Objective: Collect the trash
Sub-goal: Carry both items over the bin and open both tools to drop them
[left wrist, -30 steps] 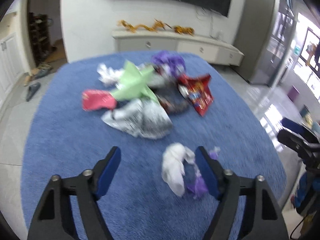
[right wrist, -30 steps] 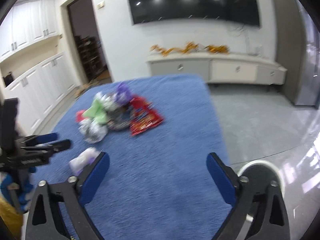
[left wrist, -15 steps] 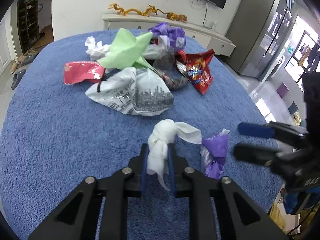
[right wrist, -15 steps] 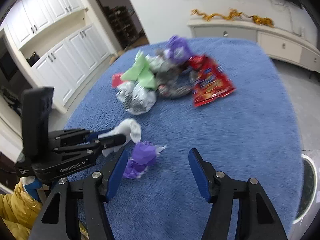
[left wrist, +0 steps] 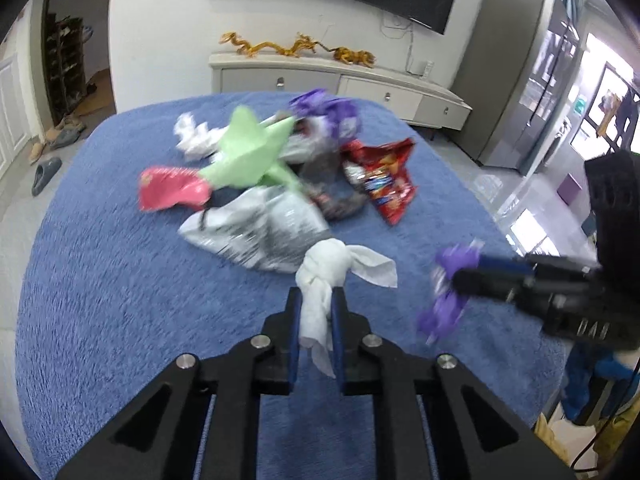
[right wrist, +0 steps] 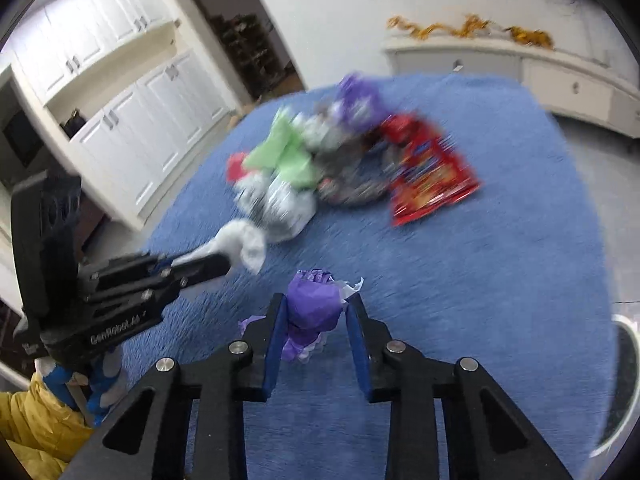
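My left gripper (left wrist: 314, 300) is shut on a crumpled white tissue (left wrist: 328, 268) and holds it just above the blue carpet (left wrist: 100, 280). My right gripper (right wrist: 314, 306) is shut on a crumpled purple wrapper (right wrist: 312, 308), also lifted off the carpet. The left wrist view shows the right gripper (left wrist: 472, 276) with the purple wrapper (left wrist: 448, 296) at the right. The right wrist view shows the left gripper (right wrist: 224, 266) with the white tissue (right wrist: 242, 242) at the left.
A trash pile lies further ahead on the carpet: silver bag (left wrist: 256, 232), green paper (left wrist: 248, 156), pink wrapper (left wrist: 172, 192), red snack bag (left wrist: 384, 184), purple wrapper (left wrist: 328, 114), white tissue (left wrist: 192, 136). A low cabinet (left wrist: 340, 84) stands behind. A white round rim (right wrist: 624, 380) sits at the right.
The right gripper has shut on the purple wrapper and lifted it. The left gripper, shut on the white tissue since half a second ago, has raised it.
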A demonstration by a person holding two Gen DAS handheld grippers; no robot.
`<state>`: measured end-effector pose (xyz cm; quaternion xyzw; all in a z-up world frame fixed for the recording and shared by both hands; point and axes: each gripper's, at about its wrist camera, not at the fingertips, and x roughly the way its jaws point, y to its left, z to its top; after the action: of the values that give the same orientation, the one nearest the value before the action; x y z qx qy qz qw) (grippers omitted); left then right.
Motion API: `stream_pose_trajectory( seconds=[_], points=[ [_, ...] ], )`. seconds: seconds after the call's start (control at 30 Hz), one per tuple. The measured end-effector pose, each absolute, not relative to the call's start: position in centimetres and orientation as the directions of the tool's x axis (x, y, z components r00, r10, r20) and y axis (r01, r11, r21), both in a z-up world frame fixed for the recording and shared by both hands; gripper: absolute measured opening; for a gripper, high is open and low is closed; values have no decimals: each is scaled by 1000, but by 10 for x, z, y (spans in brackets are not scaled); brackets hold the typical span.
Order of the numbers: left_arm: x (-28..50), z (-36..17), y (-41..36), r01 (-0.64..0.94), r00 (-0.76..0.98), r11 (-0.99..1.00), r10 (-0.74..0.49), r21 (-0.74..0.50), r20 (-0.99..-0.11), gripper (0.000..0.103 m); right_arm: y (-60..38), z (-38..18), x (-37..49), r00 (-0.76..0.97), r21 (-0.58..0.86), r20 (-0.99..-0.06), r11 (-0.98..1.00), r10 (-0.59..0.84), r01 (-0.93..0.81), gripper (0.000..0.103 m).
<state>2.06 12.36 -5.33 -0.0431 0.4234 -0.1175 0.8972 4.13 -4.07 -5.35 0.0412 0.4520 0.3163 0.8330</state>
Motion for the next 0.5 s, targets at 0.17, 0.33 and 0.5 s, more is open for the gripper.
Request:
stream_pose_trajectory(
  seconds=[0.17, 0.33, 0.5],
  points=[
    [37, -36, 74, 257, 617, 955, -282, -151, -735, 13, -102, -26, 46, 532, 321, -688, 864, 494, -388, 28],
    [56, -19, 2, 382, 596, 916, -347, -125, -724, 13, -175, -8, 46, 636, 284, -668, 922, 387, -263, 28],
    [75, -18, -66, 477, 540, 870, -400, -122, -741, 13, -244, -4, 47, 686, 225, -682, 965, 252, -130, 28]
  ],
)
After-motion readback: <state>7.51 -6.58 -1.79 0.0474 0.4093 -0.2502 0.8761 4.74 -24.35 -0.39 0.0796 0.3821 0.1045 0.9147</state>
